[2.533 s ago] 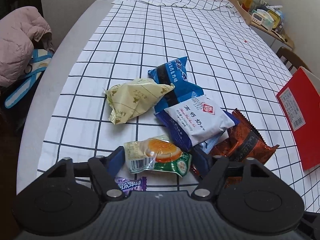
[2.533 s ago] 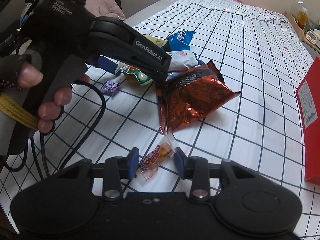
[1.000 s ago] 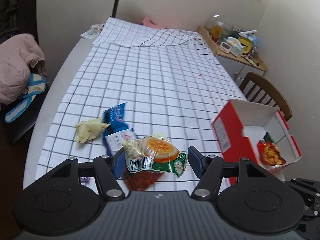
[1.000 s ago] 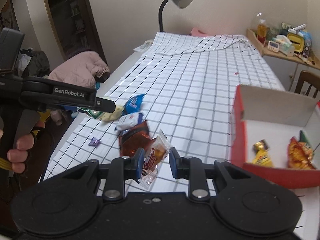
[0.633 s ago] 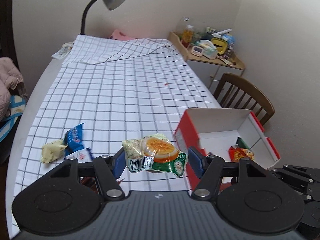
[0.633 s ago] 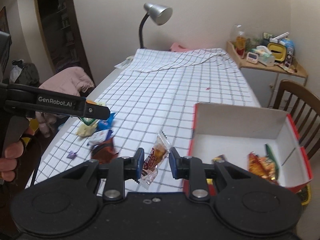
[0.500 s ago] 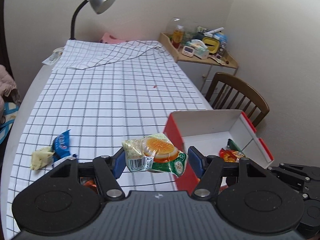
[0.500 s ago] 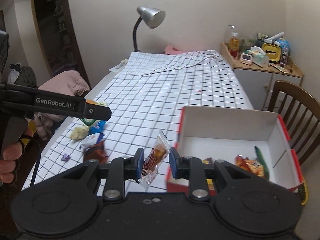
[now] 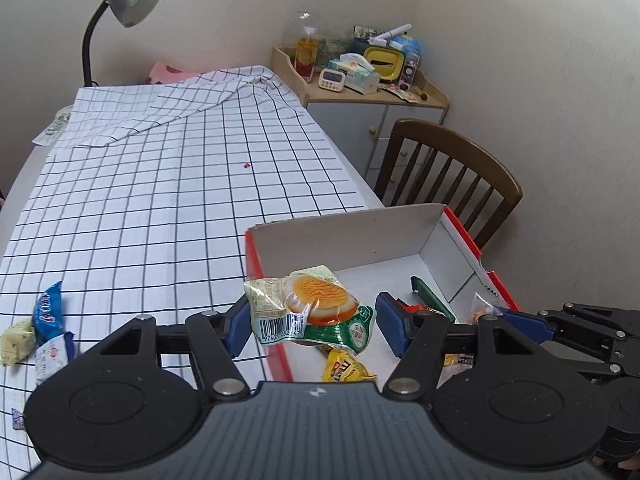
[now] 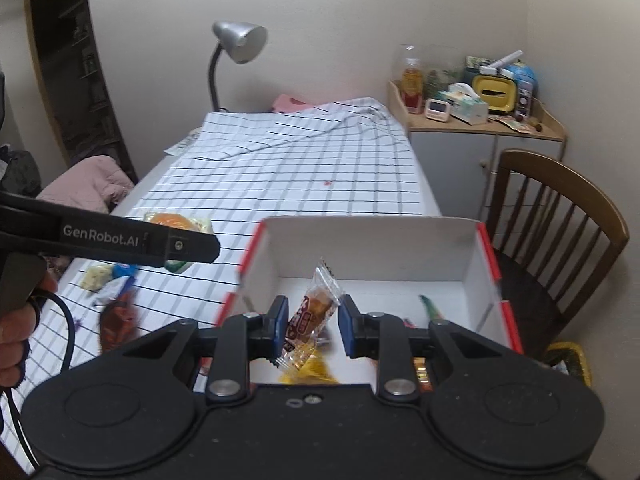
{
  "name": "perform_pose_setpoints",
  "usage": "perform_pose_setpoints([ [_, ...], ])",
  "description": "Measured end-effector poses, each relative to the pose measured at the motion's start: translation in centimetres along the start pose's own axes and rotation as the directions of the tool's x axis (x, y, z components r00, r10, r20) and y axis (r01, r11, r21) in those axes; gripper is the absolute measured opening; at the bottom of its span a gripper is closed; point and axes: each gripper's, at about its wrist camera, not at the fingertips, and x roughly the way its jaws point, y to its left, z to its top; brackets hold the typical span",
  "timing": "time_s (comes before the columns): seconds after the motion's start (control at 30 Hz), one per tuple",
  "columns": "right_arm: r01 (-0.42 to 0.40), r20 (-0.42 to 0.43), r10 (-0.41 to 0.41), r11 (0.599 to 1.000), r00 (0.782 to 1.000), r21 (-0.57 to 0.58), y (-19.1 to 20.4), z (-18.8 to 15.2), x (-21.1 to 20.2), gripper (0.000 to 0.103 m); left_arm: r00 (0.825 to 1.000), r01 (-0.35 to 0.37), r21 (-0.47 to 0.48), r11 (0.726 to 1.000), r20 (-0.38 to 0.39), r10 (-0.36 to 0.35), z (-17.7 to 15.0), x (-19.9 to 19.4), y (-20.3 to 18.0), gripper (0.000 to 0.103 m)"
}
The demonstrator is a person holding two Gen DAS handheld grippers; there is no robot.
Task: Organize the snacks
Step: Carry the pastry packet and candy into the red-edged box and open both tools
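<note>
The left gripper (image 9: pixel 312 326) is held level above the near left edge of the red box (image 9: pixel 460 220). Its fingers are closed on a snack packet (image 9: pixel 310 312), which spans the gap between the blue pads (image 9: pixel 238 326). The right gripper (image 10: pixel 312 326) is positioned over the box interior, pointing forward. Its jaws stand slightly wider than the small wrapped candy (image 10: pixel 310 320) between them; contact on the right pad cannot be confirmed.

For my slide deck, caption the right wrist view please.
Right gripper holding a small clear-wrapped snack above the open red box.
</note>
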Motion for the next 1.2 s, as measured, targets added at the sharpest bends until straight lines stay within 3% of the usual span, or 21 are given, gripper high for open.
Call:
perform_pose_setpoints([
  [0.43,0.071,-0.100,-0.066,0.997,0.993,0.043,-6.7,-0.5,5.1,0.025,0.992,-0.043,0.010,0.999,-0.118,0.044,0.8,8.5,-2.9,0.064],
  [0.6,0.050,-0.136,-0.043,0.997,0.990,0.053,-8.2,0.1,7.6,0.025,0.986,-0.070,0.011,0.997,-0.151,0.071,1.4,11.2,-3.5,0.064],
  [1.2,-0.008,-0.256,-0.004,0.999,0.967,-0.046,-8.1,1.0,14.0,0.025,0.949,-0.127,0.086,0.988,-0.278,0.147,1.5,17.8,-3.9,0.065],
])
